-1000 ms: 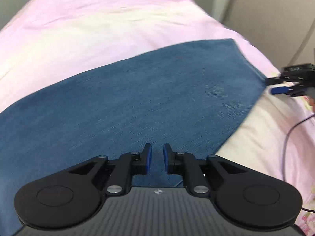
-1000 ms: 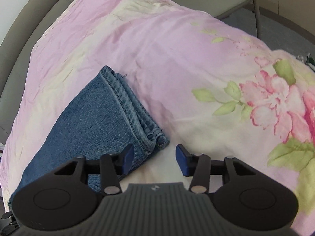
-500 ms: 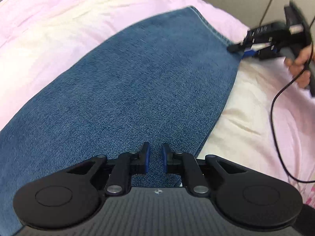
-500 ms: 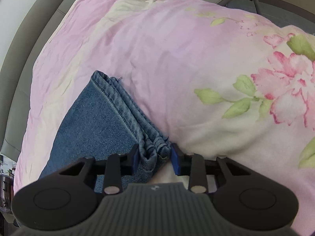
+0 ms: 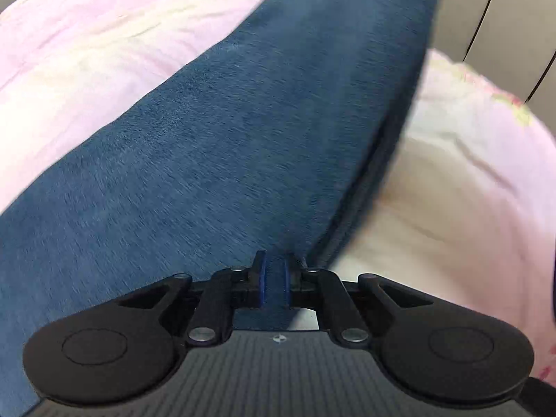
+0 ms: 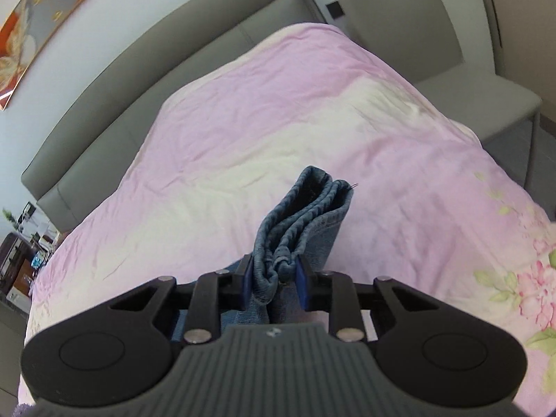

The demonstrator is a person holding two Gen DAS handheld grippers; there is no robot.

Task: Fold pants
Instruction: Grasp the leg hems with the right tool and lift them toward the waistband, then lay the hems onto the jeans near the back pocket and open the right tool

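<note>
The blue denim pants (image 5: 243,132) stretch away from my left gripper (image 5: 274,278) across the pink bed cover, with their far end lifted toward the top right. My left gripper is shut on the near edge of the pants. In the right wrist view my right gripper (image 6: 276,278) is shut on the bunched hem end of the pants (image 6: 305,215), which stands up above the bed between the fingers.
The pink and cream floral bed cover (image 6: 278,104) lies under everything. A grey headboard (image 6: 139,55) runs behind the bed, and a grey chair (image 6: 434,34) stands at the back right. Black cables (image 5: 483,17) hang at the top right of the left wrist view.
My right gripper closed on the hem end and lifted it off the bed. My left gripper closed on the near edge of the pants. The far end of the pants rose.
</note>
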